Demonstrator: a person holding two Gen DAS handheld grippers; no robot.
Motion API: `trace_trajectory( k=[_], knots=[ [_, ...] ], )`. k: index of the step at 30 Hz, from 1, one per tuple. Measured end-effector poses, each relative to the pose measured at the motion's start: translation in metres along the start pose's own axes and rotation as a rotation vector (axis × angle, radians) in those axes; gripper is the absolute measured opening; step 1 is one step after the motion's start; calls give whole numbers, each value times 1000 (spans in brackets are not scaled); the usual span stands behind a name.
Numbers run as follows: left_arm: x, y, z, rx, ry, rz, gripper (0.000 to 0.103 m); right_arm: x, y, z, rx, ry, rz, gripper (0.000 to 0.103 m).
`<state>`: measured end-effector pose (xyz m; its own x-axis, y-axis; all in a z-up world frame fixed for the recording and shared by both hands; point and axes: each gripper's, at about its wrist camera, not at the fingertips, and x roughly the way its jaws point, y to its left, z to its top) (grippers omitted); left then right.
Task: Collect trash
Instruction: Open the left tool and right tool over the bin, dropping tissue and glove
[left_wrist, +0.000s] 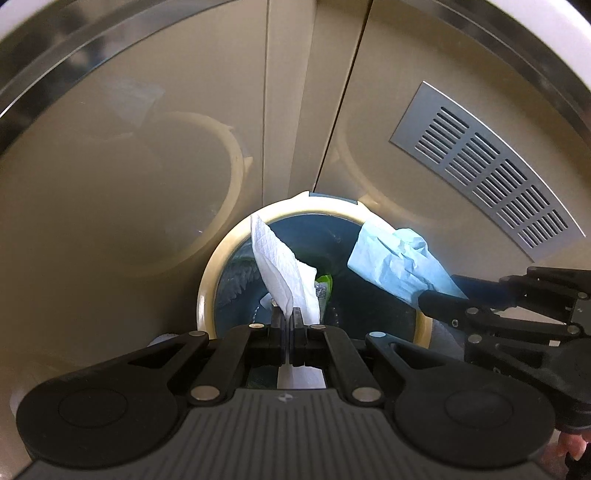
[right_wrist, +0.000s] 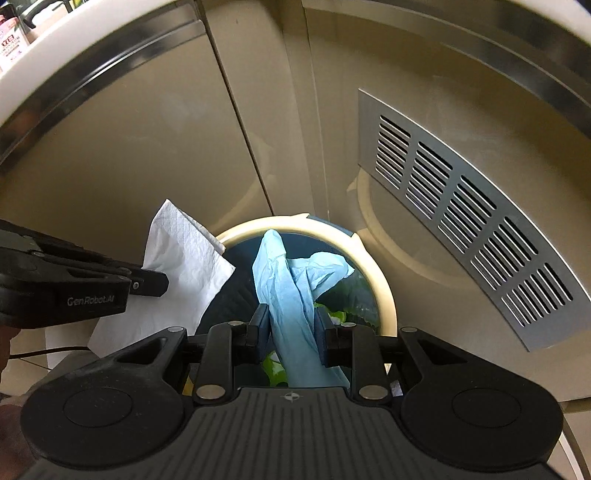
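A round bin with a cream rim (left_wrist: 207, 280) (right_wrist: 384, 280) and a dark liner stands on the floor against beige cabinet doors. My left gripper (left_wrist: 287, 317) is shut on a white paper napkin (left_wrist: 277, 266) (right_wrist: 184, 266), held over the bin's mouth. My right gripper (right_wrist: 290, 325) is shut on a crumpled light-blue glove (right_wrist: 291, 280) (left_wrist: 399, 266), which hangs above the bin's right side. In the left wrist view the right gripper (left_wrist: 439, 295) comes in from the right. In the right wrist view the left gripper (right_wrist: 155, 282) comes in from the left. Green trash (left_wrist: 325, 284) (right_wrist: 334, 315) lies inside the bin.
Beige cabinet doors (left_wrist: 147, 147) (right_wrist: 147, 147) rise right behind the bin. A grey slotted vent panel (left_wrist: 487, 173) (right_wrist: 461, 214) sits on the right-hand door. A metal strip and a white counter edge (right_wrist: 74, 55) run above. A person's fingers (left_wrist: 572, 446) show at the lower right.
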<state>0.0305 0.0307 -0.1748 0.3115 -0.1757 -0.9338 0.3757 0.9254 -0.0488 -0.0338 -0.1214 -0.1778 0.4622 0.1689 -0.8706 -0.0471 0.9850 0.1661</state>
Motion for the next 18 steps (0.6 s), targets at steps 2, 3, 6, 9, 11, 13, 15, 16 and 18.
trace_trajectory(
  k=[2, 3, 6, 9, 11, 13, 15, 16, 18],
  knots=[
    [2, 0, 0, 1, 5, -1, 1, 3, 0, 1, 4, 8, -3, 28],
    [3, 0, 1, 2, 8, -1, 1, 5, 0, 1, 6, 11, -4, 28],
    [4, 2, -2, 5, 19, -3, 1, 9, 0, 2, 11, 22, -9, 28],
    [8, 1, 0, 10, 33, -6, 2, 13, -1, 3, 17, 33, -8, 28],
    [10, -1, 0, 16, 35, -11, 5, 14, -1, 5, 26, 36, -10, 29],
    [11, -2, -1, 27, 34, -17, 24, 13, -4, 6, 43, 37, -8, 32],
    [8, -2, -2, 33, 22, -15, 73, 10, -6, 6, 58, 32, -5, 36],
    [5, -2, -4, 31, 7, -2, 79, 8, -8, 6, 65, 33, -1, 42],
    [-1, -1, -6, 39, -15, 21, 92, 3, -11, 6, 79, 25, -15, 47]
  ],
)
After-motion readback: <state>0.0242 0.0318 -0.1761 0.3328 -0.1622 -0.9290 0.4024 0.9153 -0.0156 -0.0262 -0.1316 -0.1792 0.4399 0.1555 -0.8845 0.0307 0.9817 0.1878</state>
